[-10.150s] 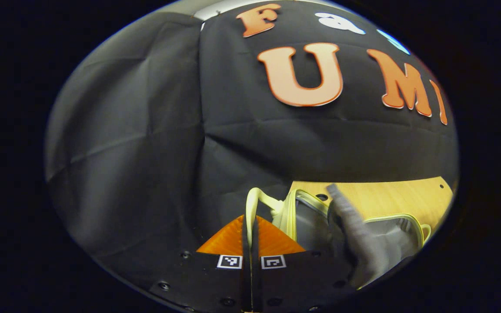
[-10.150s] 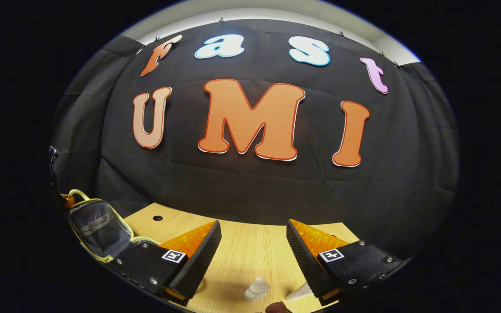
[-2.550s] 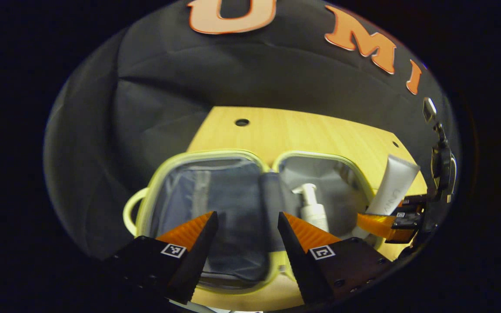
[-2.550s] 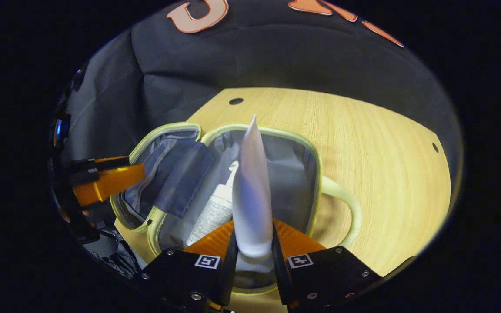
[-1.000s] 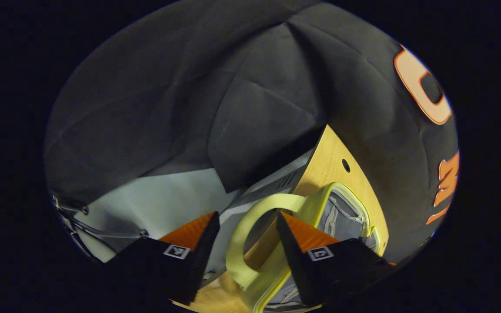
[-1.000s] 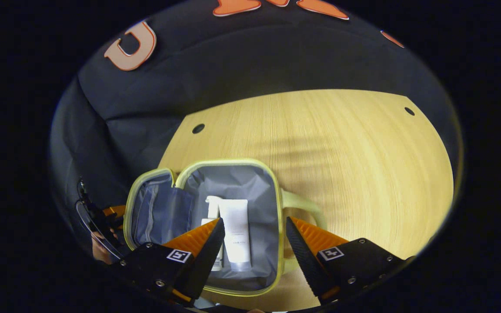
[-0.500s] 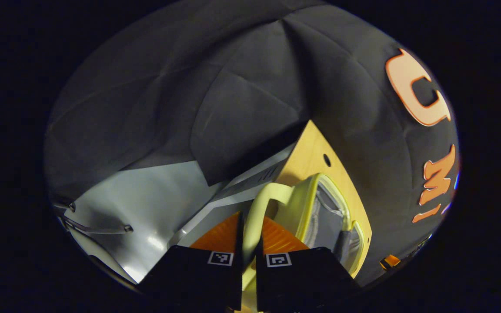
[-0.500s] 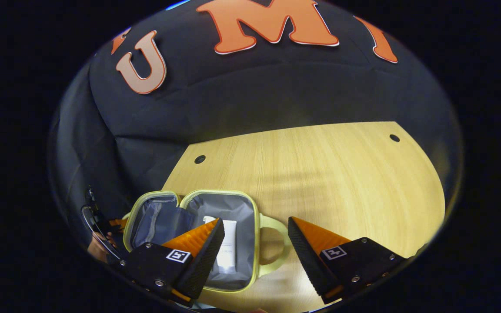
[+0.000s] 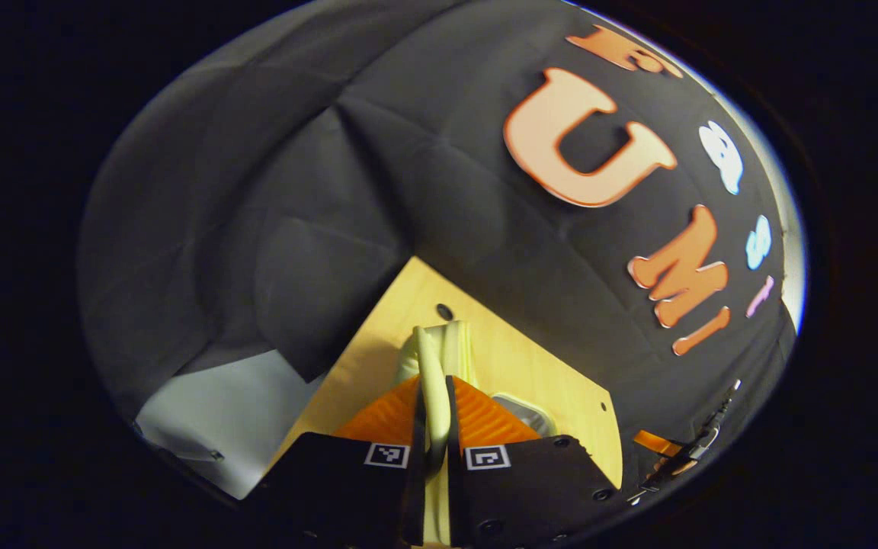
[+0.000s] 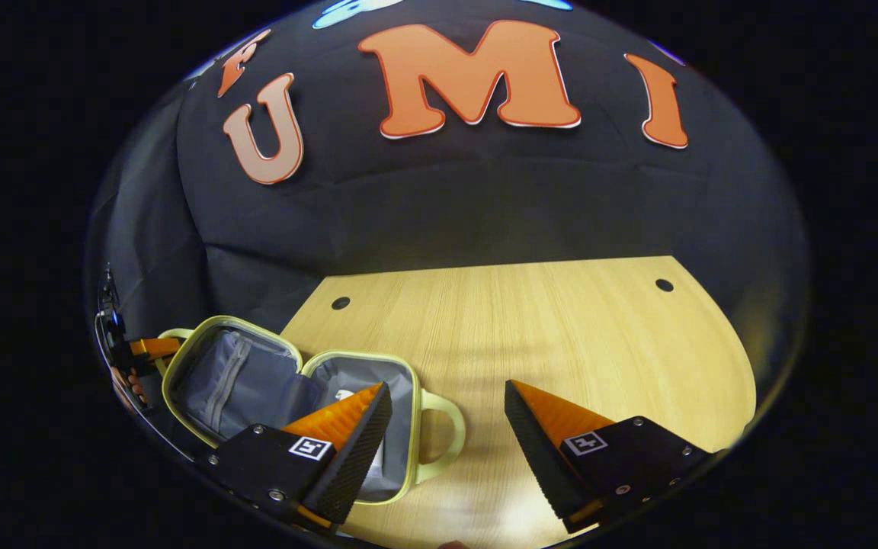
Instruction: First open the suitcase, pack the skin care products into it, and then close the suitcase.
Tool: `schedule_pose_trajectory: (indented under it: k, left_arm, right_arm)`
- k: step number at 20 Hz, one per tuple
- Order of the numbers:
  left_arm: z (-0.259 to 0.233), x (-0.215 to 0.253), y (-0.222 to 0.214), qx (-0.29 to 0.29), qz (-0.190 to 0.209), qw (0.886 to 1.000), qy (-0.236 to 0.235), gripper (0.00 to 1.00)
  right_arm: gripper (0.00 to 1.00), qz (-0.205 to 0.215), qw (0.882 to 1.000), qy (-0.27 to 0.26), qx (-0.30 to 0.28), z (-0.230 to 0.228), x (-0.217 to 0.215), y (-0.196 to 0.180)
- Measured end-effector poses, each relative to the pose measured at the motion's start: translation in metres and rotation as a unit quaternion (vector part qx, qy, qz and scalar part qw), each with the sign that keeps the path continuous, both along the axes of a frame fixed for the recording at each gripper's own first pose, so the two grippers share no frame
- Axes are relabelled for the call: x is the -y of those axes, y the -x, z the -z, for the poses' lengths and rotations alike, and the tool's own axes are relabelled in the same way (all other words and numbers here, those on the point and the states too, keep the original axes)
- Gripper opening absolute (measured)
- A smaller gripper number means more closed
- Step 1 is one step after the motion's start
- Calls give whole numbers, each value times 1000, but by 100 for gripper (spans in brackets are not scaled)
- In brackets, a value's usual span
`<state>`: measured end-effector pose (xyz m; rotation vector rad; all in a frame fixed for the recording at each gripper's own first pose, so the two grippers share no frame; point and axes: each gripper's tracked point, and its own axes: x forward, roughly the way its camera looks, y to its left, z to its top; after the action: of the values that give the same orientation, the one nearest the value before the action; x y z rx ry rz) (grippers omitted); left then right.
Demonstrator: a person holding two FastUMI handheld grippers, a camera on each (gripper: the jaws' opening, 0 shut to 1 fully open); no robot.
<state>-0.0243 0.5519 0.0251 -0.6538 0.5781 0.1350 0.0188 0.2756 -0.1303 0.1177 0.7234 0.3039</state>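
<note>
Light wooden desk [image 10: 561, 335] with straight grain and small round holes near its far corners, backed by black cloth wall [image 10: 485, 198] hung in folds; pale floor [image 9: 210, 412] glimpsed beyond the desk's edge in the left gripper view.

Small pale yellow-green suitcase [image 10: 397, 381] with grey fabric lining, lying open at the desk's near left corner in the right gripper view. Two halves hinged side by side, long axis running left to right along the desk's front edge. Right half flat on the desk, its looped yellow-green handle [image 10: 447, 435] pointing right toward the middle of the desk. Left half [image 10: 218, 374] tilted up off the desk, lining with a zip line facing up and rightward. Rounded corners, yellow-green rim all round each half, soft grey creased lining. Something white [image 10: 344, 395] lying inside the right half, mostly hidden behind a finger of the right tongs; cannot tell more.

Left tongs [image 9: 433, 415] clenched on the other yellow-green handle [image 9: 431, 362], fingers pressed against it from both sides, handle loop standing up and away between them; seen too at the suitcase's far left end in the right gripper view [image 10: 151, 347], with a hand [image 10: 130, 385] behind them.

Right tongs [image 10: 447, 404] released, fingers spread wide, hanging above the desk just right of the suitcase, with the right handle between and below them, touching nothing.
</note>
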Motion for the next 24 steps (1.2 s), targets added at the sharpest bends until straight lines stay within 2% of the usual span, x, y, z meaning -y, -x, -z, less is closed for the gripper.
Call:
schedule_pose_trajectory:
  k: [7,13,17,22,24]
  left_arm:
    - [-62,92,-27,42,63,997,-9,13]
    - [-83,186,-49,56,108,992,-17,13]
    - [-79,254,-58,51,140,989,-19,13]
    - [-40,341,-68,31,192,980,-46,13]
    - [-27,365,-71,19,202,978,-56,13]
  right_arm:
    - [95,-1,998,-9,66,-30,27,-17]
    - [95,-6,995,-14,96,-41,60,-26]
    - [95,-11,994,-24,107,-44,82,-33]
    - [95,-18,992,-23,121,-47,111,-38]
    - [95,-25,993,-21,118,-44,122,-38]
